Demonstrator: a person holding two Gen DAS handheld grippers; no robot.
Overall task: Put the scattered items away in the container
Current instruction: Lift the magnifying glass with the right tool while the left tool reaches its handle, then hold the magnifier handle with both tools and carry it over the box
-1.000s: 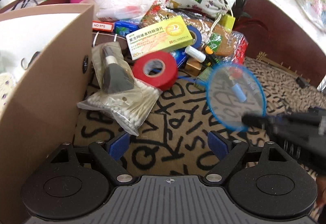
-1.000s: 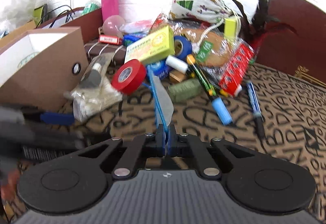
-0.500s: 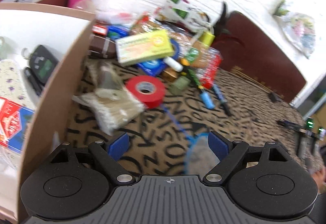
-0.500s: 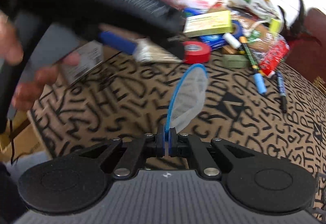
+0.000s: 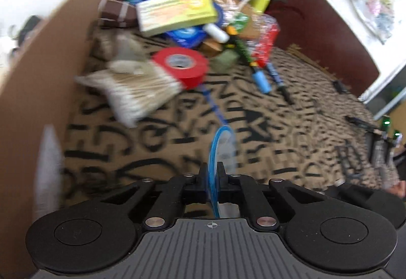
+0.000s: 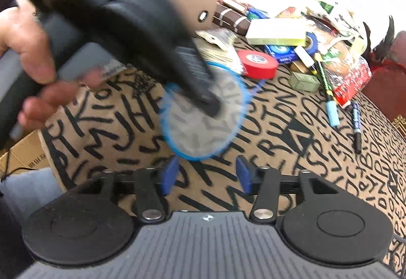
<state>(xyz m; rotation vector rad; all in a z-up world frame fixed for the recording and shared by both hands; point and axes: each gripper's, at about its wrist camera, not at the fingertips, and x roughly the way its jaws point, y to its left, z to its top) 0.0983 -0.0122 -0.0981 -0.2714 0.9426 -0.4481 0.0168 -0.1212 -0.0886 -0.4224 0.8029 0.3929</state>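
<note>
Landmark: the red tape roll (image 5: pixel 180 67) on the letter-patterned desk (image 5: pixel 253 132); places below are given from it.
Blue mesh strainer (image 6: pixel 205 116): a round blue ring with grey see-through net and a thin blue handle; it is in the air over the desk, on the near side of the tape roll.
Strainer direction: its long axis runs from the ring near the cameras to the handle, and the handle end points toward the tape roll. In the left wrist view the ring is seen edge-on (image 5: pixel 215 167), standing upright.
Left gripper (image 5: pixel 212 177): the fingers are closed narrow and pinch the rim of the strainer between them. In the right wrist view its black body lies over the ring, with a hand (image 6: pixel 30 50) around its grip.
Right gripper (image 6: pixel 206 175): the blue fingers (image 6: pixel 169 173) stand wide apart and hold nothing; the strainer ring is just beyond them and, as far as I can see, not touching.
Cardboard box (image 5: pixel 48 55): left of the tape roll, open on top; its inside is blurred.
Cotton swab bag (image 5: pixel 137 91): touching the tape roll on the left side.
Yellow carton (image 5: pixel 177 11): behind the tape roll, on the heap.
Blue-capped marker (image 5: pixel 261 78): right of the tape roll, flat on the desk.
</note>
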